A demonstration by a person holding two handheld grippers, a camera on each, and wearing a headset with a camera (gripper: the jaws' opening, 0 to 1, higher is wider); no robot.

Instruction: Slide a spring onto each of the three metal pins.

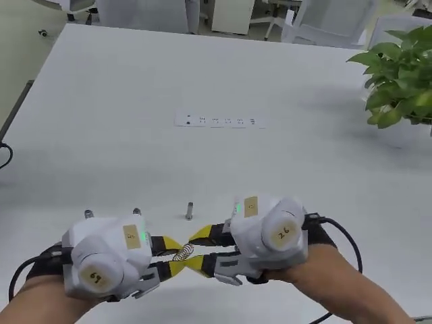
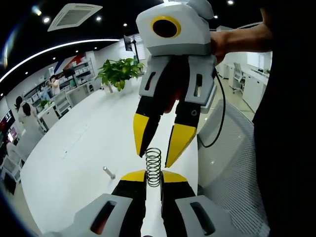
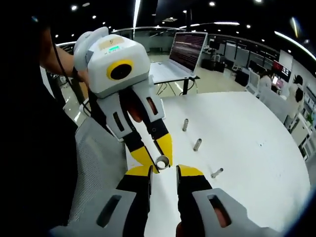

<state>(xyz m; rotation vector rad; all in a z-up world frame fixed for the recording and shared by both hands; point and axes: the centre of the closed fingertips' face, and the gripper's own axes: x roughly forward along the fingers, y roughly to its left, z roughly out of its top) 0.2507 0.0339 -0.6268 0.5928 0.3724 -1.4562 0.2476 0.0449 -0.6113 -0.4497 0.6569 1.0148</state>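
Spring (image 2: 154, 167) clamped by lower coils in fingers of left gripper (image 2: 153, 177), held over worktop (image 1: 202, 81), near side of 3 bare pins (image 1: 137, 212). Fingers of right gripper (image 3: 164, 172) spread, straddling free end; contact cannot be told. Spring judged light, bendy, easily flicked away; best gripped at end coils, bore left clear. Long axis laid along left fingers, free end aimed at right gripper. Pins upright.

The left hand-held gripper (image 1: 172, 256) and right hand-held gripper (image 1: 198, 250) are white, black-jawed, yellow-tipped — the spring (image 1: 182, 253) silver, the bench (image 1: 202, 81) white, the plant (image 1: 401, 74) green.
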